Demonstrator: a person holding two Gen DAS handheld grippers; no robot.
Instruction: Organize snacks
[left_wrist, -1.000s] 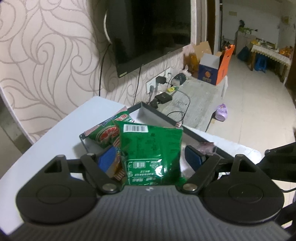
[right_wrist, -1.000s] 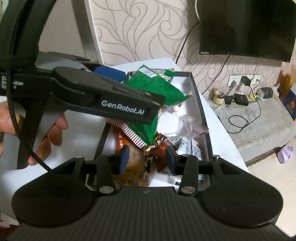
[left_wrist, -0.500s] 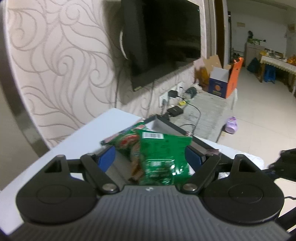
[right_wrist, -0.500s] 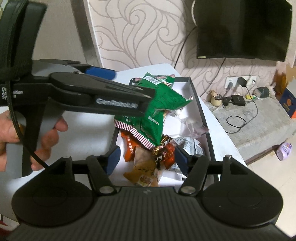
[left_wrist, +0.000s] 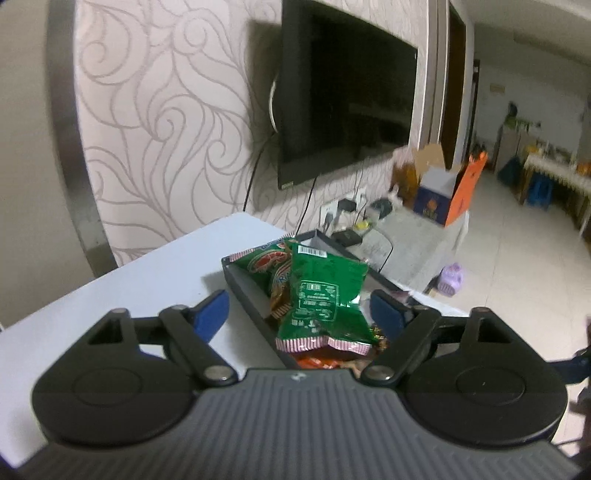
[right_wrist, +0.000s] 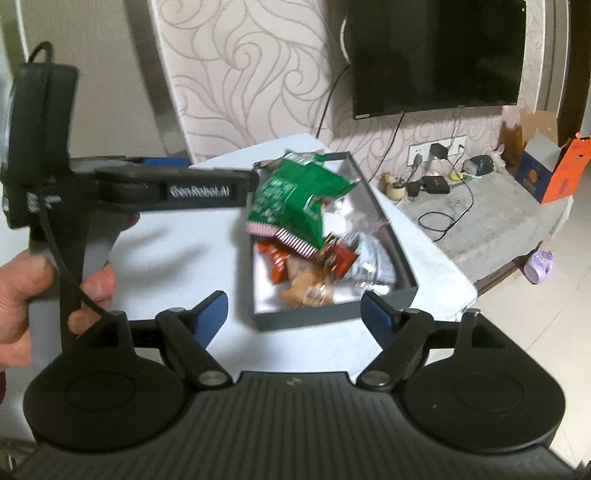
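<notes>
Left wrist view: a white tabletop is seen under swirl wallpaper and a wall TV; the left gripper jaws have just been spread wide, nothing gripped, the green snack bag left in the dark box. Right wrist view: the right gripper jaws have been opening too, empty, "GenRobot.AI" is read blurrily on the other gripper.

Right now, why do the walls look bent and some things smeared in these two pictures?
Left wrist view: the wide lens bows the grey wall strip and the television; the green snack bag is fairly sharp. Right wrist view: the green snack bag and the left claw are smeared by motion; the snacks in the box are soft too.
</notes>
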